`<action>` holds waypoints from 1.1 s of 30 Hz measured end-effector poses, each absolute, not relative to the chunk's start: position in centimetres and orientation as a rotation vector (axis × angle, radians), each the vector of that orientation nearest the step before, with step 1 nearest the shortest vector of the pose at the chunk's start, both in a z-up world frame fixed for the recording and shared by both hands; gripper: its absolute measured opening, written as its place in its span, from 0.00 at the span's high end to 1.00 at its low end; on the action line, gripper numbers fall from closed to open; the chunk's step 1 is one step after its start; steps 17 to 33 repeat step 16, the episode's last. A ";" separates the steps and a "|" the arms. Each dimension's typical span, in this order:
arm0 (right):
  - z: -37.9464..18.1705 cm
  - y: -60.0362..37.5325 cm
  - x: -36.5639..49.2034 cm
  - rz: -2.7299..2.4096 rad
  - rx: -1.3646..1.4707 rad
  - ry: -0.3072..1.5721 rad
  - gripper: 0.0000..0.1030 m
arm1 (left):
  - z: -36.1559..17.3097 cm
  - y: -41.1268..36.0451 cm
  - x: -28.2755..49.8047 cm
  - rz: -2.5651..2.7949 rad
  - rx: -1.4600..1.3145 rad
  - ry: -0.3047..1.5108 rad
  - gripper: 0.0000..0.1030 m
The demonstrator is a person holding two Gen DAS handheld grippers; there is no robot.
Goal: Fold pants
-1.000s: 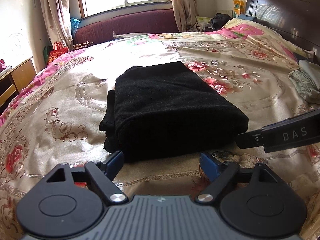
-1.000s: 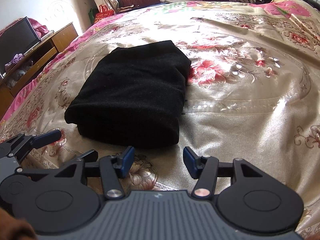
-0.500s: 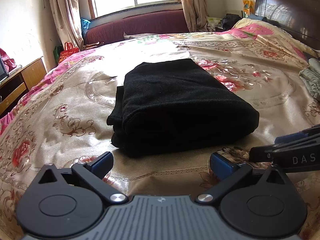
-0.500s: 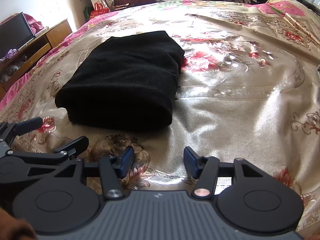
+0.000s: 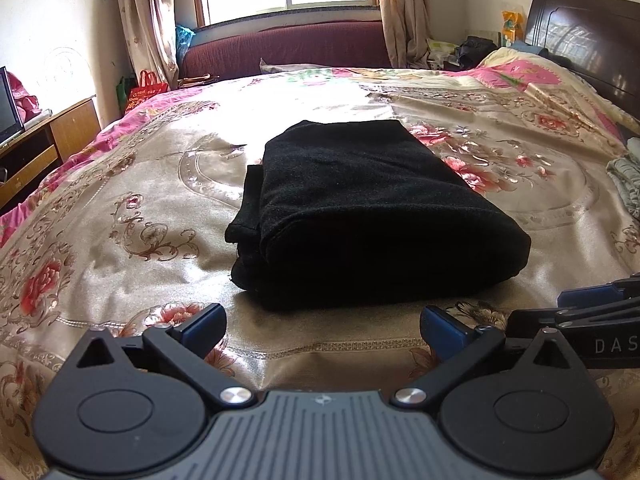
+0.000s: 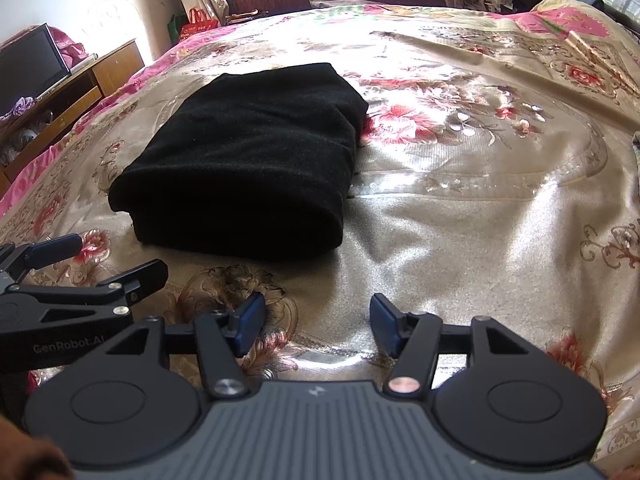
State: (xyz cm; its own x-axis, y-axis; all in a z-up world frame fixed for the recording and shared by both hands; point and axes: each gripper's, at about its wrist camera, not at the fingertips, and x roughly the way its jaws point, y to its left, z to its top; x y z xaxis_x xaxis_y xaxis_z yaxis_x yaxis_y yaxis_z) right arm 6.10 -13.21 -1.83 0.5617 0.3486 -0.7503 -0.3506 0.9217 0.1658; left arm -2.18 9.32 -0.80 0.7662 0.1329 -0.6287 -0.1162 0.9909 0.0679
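1. The black, thick-napped fabric pants (image 5: 360, 208) lie folded into a compact rectangular bundle on the shiny beige satin bedspread with red and pink flower print (image 5: 120, 208).
2. The bundle is several layers deep. Its top face is smooth and flat, and the near edge is a rounded fold with no loose ends showing.
3. In the left wrist view, layered edges step out along the bundle's left side, where a lower layer sticks out slightly past the upper ones. The right side is a clean, closed fold.
4. In the right wrist view the same bundle looks like a tidy block with rounded corners, its far edge narrower and its right edge falling straight to the bedspread.
5. The left hand-held black gripper with blue pads (image 5: 322, 326) is released, its jaws spread wide with nothing between them. The pants sit just ahead of its fingertips, centred on the gap, apart from both pads.
6. The right hand-held black gripper with blue pads (image 6: 318, 326) is also released; its jaws are opening and only bare bedspread lies between them. The pants lie ahead and to the left of it, not touching.
7. Each gripper shows at the edge of the other's view, side by side in front of the bundle's near edge.
8. Far to the right of the left gripper, a crumpled grey-green cloth (image 5: 626, 184) lies on the bedspread, well apart from the pants.
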 end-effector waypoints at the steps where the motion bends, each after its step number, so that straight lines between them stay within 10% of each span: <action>1: -1.8 -13.2 6.1 0.412 -0.004 0.882 0.42 | -0.8 9.3 -2.2 0.134 0.026 0.682 0.00; 33: -1.8 -13.2 6.0 0.417 -0.004 0.880 0.40 | -0.7 8.9 -2.3 0.124 0.048 0.676 0.00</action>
